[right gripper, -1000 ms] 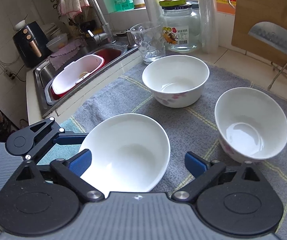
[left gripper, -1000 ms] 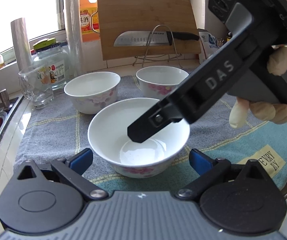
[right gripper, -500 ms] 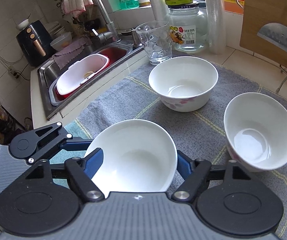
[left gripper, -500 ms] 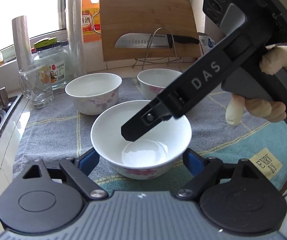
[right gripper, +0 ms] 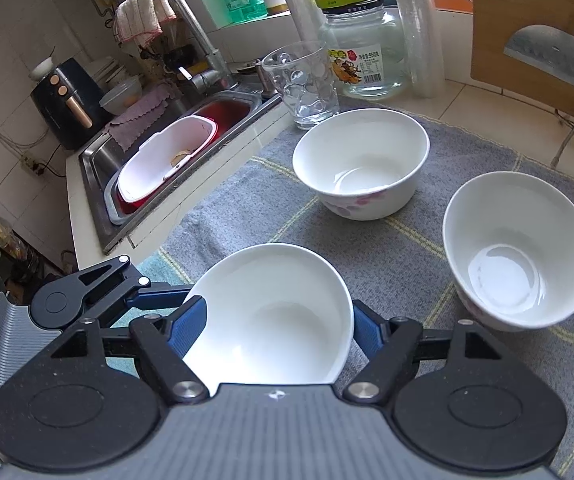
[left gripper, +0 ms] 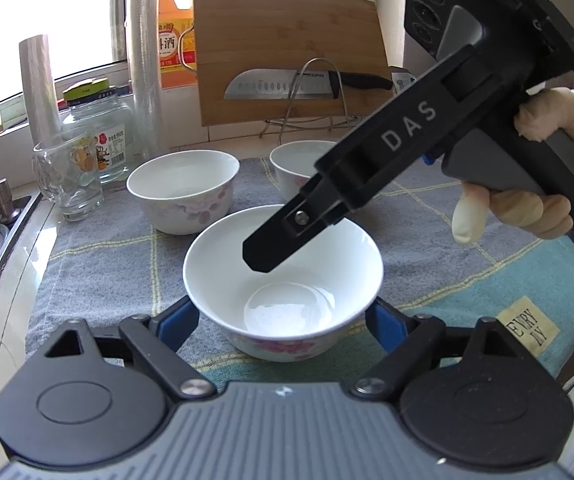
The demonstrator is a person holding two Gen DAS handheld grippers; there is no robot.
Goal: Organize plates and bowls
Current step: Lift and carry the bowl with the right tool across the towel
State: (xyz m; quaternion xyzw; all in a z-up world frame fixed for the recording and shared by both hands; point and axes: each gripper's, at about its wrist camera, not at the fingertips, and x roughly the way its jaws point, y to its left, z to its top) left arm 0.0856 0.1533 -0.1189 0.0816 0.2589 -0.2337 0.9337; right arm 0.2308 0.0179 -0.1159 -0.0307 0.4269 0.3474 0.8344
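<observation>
Three white bowls with pink flower prints stand on a grey towel. The nearest bowl (left gripper: 283, 280) sits between my left gripper's (left gripper: 283, 326) blue pads, which press its sides. My right gripper (right gripper: 279, 330) comes from the right and its pads also close on this bowl (right gripper: 275, 316). The right gripper's finger (left gripper: 283, 240) reaches over the bowl's rim in the left wrist view. Two more bowls stand behind: one at back left (left gripper: 183, 188) (right gripper: 361, 160), one at back right (left gripper: 299, 160) (right gripper: 519, 248).
A glass mug (left gripper: 69, 176), a jar (left gripper: 101, 136) and film rolls (left gripper: 145, 68) stand at the back left. A cutting board (left gripper: 287, 52) with a knife (left gripper: 287, 86) leans on the wall. A sink (right gripper: 175, 148) with a basin lies left of the towel (left gripper: 99, 256).
Both grippers have closed in on the near bowl. Their pads stood wide apart a second ago and now touch its sides. The bowl looks slightly raised.
</observation>
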